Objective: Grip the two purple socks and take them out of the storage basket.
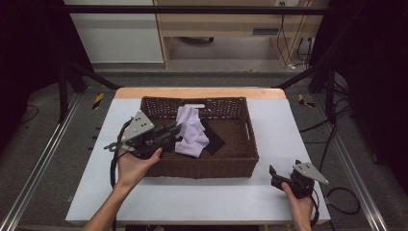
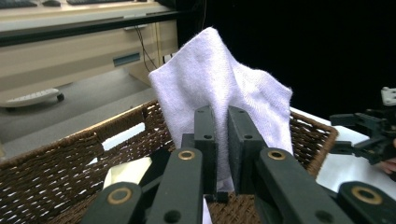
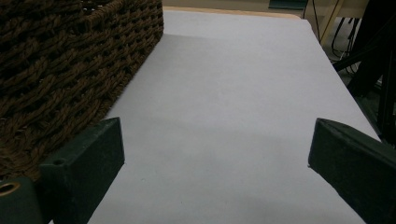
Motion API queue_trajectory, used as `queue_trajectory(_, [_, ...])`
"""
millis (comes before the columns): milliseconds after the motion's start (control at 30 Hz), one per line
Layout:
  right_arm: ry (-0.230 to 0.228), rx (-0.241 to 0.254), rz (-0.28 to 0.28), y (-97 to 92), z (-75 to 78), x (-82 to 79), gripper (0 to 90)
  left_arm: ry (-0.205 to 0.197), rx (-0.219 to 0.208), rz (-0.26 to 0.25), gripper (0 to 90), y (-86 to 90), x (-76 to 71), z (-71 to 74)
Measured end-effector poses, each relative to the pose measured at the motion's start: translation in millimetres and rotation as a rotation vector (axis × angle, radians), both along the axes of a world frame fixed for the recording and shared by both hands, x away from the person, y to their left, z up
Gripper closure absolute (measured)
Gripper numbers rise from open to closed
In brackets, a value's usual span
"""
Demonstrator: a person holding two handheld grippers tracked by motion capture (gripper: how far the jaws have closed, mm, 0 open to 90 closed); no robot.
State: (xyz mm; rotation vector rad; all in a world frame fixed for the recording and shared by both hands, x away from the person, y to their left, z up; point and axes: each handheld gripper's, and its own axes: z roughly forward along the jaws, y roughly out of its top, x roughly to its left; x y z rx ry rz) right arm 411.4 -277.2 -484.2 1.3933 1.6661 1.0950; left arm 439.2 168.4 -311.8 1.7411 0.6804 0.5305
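The left gripper is pinching the white sock, lifting it from the wicker basket; next, carrying it clear. The right gripper's fingers are resting spread.

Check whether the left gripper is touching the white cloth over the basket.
Touching. In the left gripper view, the left gripper has its jaws closed on the white cloth, which stands up between them above the wicker basket.

high: overhead, forward-down | gripper views: close | shared: basket, probably

Lab: metal frame, floor cables, desk.
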Motion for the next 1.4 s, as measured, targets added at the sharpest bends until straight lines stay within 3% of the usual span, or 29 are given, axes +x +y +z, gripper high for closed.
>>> queue_trajectory(267, [0.0,-0.002,0.0,0.0,-0.1,0.0,4.0,-0.008,0.005,-0.012,82.4,12.2,-24.7,-4.9])
queue_trajectory(533, [0.0,-0.003,-0.003,0.2,0.0,-0.3,4.0,0.001,0.008,-0.048,82.3,16.5,-47.0,-18.9])
queue_trajectory(633, [-0.001,-0.005,-0.004,0.3,0.0,-0.5,4.0,0.01,0.034,-0.058,82.4,17.3,-54.2,-27.3])
queue_trajectory(1000, [-0.005,-0.007,-0.006,0.5,-0.1,-0.6,4.0,0.077,0.102,-0.093,82.3,23.2,-80.5,-60.9])
queue_trajectory(1400, [0.0,0.002,-0.004,0.1,0.1,-0.6,4.0,0.183,0.169,-0.116,82.3,13.1,-77.7,-98.7])
